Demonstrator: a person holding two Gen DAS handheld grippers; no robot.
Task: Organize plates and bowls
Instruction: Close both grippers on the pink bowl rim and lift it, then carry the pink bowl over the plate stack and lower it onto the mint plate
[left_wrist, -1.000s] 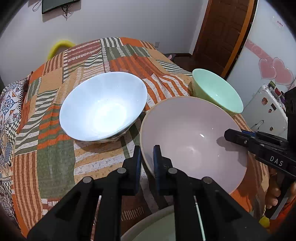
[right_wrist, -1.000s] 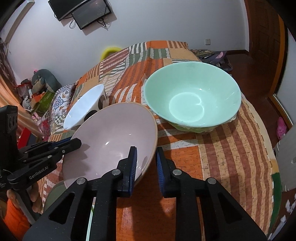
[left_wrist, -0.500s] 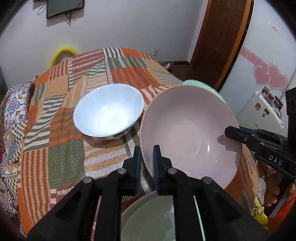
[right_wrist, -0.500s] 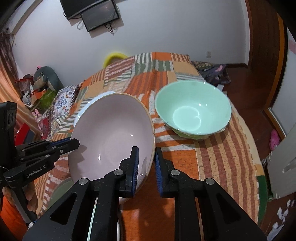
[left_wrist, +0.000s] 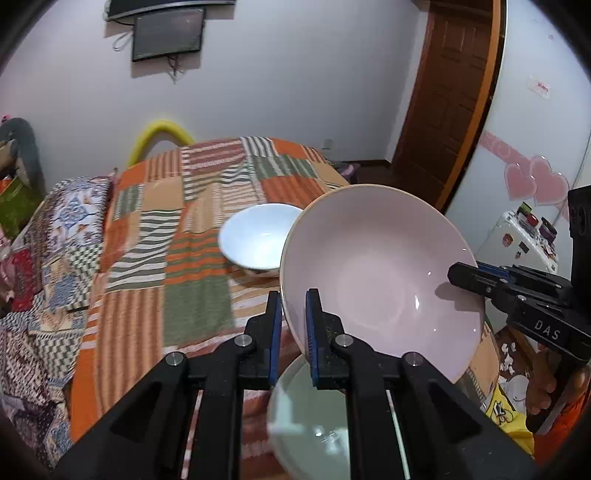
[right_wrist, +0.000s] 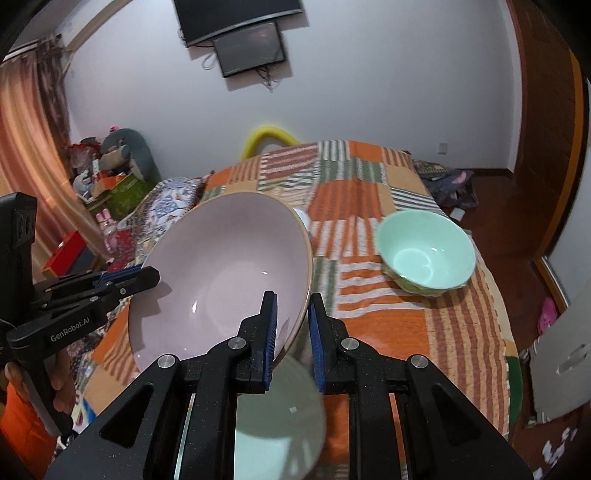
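Observation:
A large pink bowl (left_wrist: 380, 280) is held in the air between both grippers, tilted. My left gripper (left_wrist: 293, 325) is shut on its left rim. My right gripper (right_wrist: 291, 328) is shut on its right rim; the pink bowl also shows in the right wrist view (right_wrist: 229, 273). A white bowl (left_wrist: 258, 236) sits on the patchwork cloth behind it. A mint green bowl (right_wrist: 426, 254) sits on the cloth at the right. A pale green plate (left_wrist: 314, 435) lies below the pink bowl, near me; it also shows in the right wrist view (right_wrist: 280, 424).
The table carries an orange, green and striped patchwork cloth (left_wrist: 177, 258). A yellow hoop (left_wrist: 159, 136) stands behind it by the wall. A wooden door (left_wrist: 450, 92) is at the right, and a small white fridge (left_wrist: 524, 236) beside it. Clutter and a curtain (right_wrist: 33, 155) are at the left.
Both grippers have lifted the pink bowl well up off the cloth and tilted it. The white and mint bowls now look smaller and farther below.

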